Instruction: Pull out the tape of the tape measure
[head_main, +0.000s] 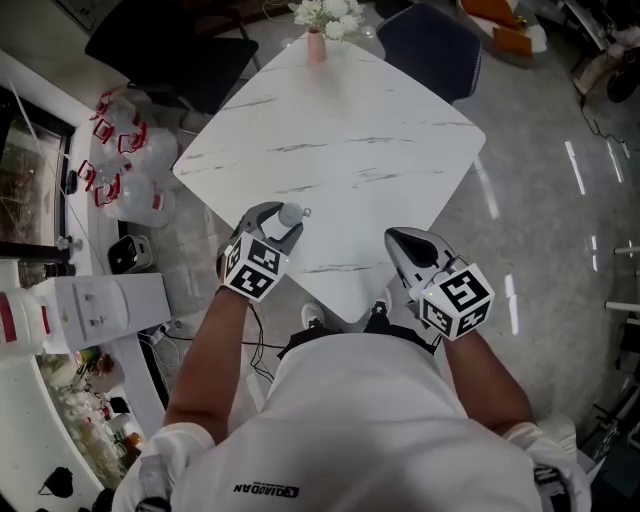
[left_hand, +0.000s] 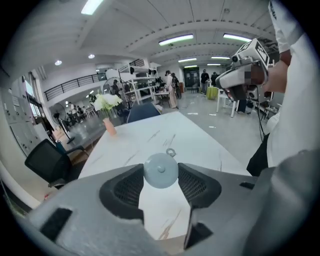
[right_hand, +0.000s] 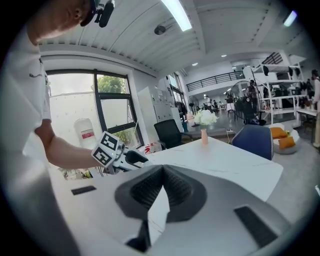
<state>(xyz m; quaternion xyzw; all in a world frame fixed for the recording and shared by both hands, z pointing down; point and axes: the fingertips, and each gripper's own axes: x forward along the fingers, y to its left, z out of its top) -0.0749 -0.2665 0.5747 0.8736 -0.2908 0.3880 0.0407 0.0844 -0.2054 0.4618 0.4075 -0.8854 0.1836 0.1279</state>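
Note:
A small round pale-blue tape measure (head_main: 290, 213) with a metal ring (left_hand: 171, 152) at its far side sits at the near left edge of the white marble table (head_main: 340, 140). My left gripper (head_main: 283, 219) is closed on it, and the case (left_hand: 160, 170) is pinched between both pad tips, just above the tabletop. No tape shows outside the case. My right gripper (head_main: 396, 238) hovers over the table's near corner, to the right of the left one, jaws shut with nothing between them (right_hand: 161, 175). It also shows in the left gripper view as the right gripper (left_hand: 240, 75), raised.
A pink vase with white flowers (head_main: 316, 40) stands at the table's far corner. A black chair (head_main: 170, 45) and a blue chair (head_main: 430, 45) stand beyond it. Water jugs (head_main: 130, 170) and a white box (head_main: 100, 300) are on the floor to the left.

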